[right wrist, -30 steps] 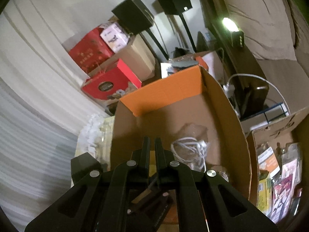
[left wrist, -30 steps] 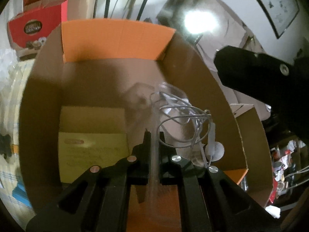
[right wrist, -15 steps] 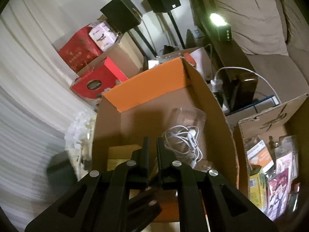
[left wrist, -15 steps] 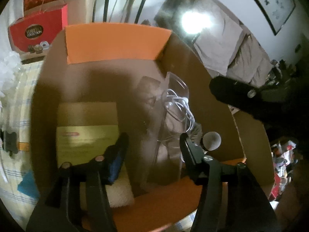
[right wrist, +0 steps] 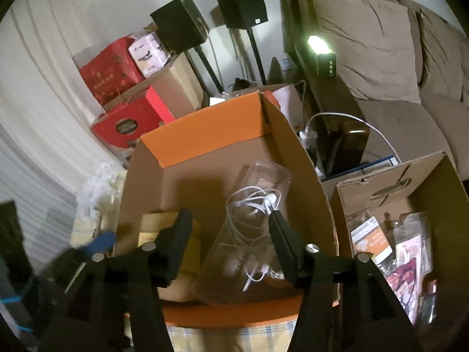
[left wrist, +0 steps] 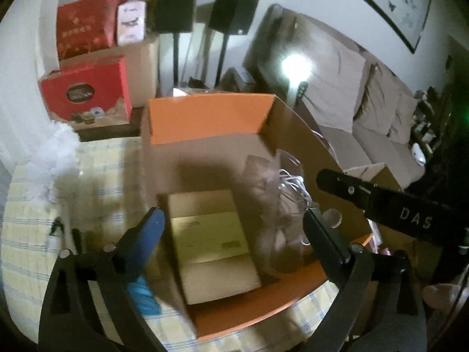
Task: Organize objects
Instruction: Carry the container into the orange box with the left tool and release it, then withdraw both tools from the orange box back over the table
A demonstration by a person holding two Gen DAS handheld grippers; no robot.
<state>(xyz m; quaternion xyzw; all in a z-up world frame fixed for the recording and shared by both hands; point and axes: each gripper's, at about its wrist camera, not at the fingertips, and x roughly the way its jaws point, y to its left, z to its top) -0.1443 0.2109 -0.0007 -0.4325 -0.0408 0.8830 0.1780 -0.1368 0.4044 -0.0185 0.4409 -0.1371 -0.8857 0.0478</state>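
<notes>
Bench [left wrist: 88, 176], checked cloth: carton [right wrist: 307, 176] holding yellow box [left wrist: 211, 234], right of it bagged earphones [right wrist: 252, 211], seemingly loose. Left hand-held gripper [left wrist: 231, 223] and right hand-held gripper [right wrist: 228, 223]: jaws just opened, spread, empty.

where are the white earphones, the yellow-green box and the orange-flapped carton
white earphones [right wrist: 252, 205], right wrist view, on the coiled cable
yellow-green box [left wrist: 209, 234], left wrist view, on its top face
orange-flapped carton [right wrist: 205, 138], right wrist view, on the far flap

A white wall [right wrist: 96, 6] closes the room behind two black speakers [right wrist: 240, 0] on stands, with a white curtain [right wrist: 26, 111] at the left. A beige sofa [left wrist: 378, 135] with cushions stands along the right under a framed picture [left wrist: 390, 3]. A small bright lamp [right wrist: 318, 45] glares beside the sofa's end.
</notes>
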